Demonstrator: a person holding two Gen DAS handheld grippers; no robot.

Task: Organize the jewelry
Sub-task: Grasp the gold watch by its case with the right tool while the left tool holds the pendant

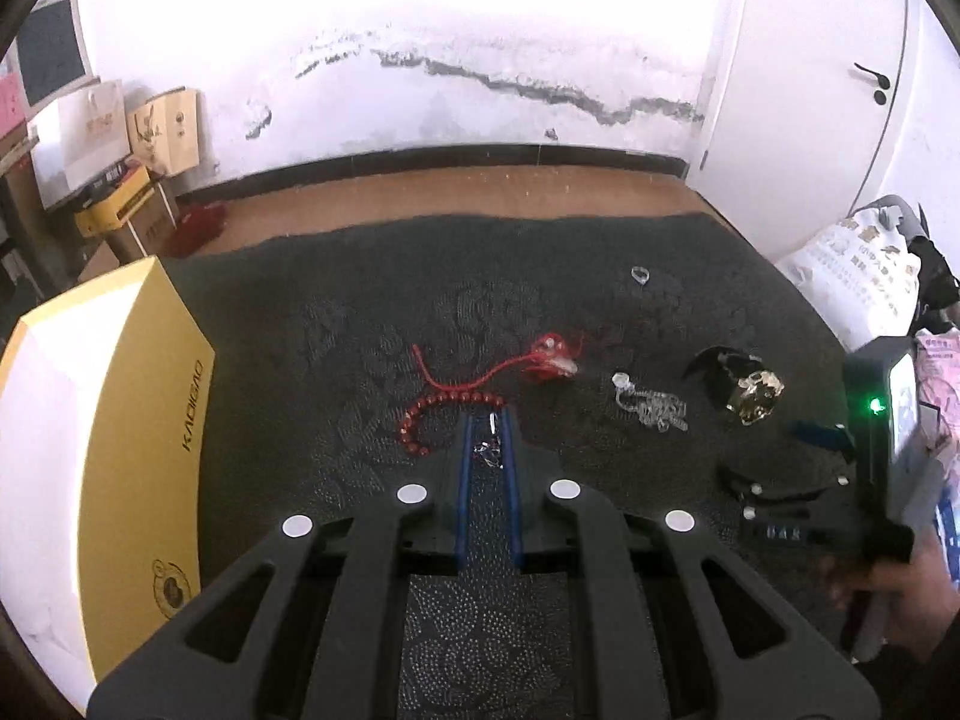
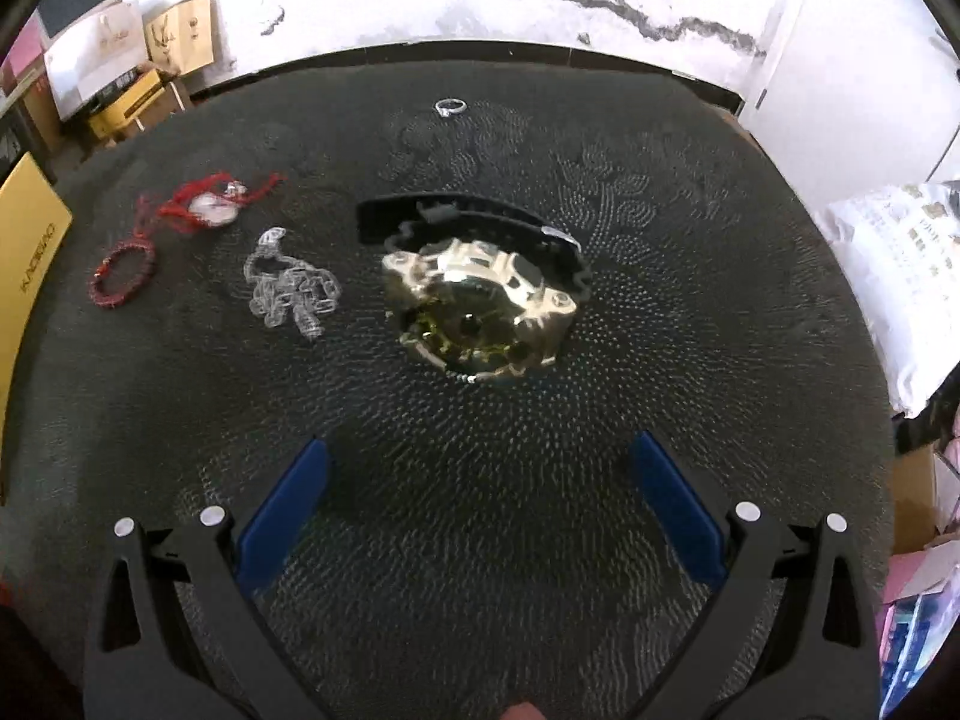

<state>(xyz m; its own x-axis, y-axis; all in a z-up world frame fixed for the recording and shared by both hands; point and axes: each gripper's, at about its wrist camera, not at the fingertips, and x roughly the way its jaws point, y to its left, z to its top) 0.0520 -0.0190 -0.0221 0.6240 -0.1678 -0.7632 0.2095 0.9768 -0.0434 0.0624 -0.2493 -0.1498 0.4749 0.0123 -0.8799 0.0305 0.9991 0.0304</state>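
My left gripper point(image 1: 487, 420) has its jaws nearly closed around a small silvery piece of jewelry point(image 1: 489, 450) just above the dark mat point(image 1: 420, 312). A red bead bracelet point(image 1: 429, 417) lies just left of its tips. A red cord pendant point(image 1: 549, 360), a clear chain point(image 1: 651, 405), a gold watch with a black strap point(image 1: 750, 390) and a silver ring point(image 1: 641, 275) lie further right. My right gripper point(image 2: 477, 462) is open and empty, with the watch point(image 2: 480, 300) ahead of it. The chain point(image 2: 288, 288), pendant point(image 2: 210, 207), bracelet point(image 2: 123, 279) and ring point(image 2: 450, 106) also show there.
A yellow box point(image 1: 120, 420) stands at the mat's left edge. Cardboard boxes and bags point(image 1: 108, 138) are stacked at the back left. White printed bags point(image 1: 852, 282) lie to the right. A white wall point(image 1: 480, 60) is behind the table.
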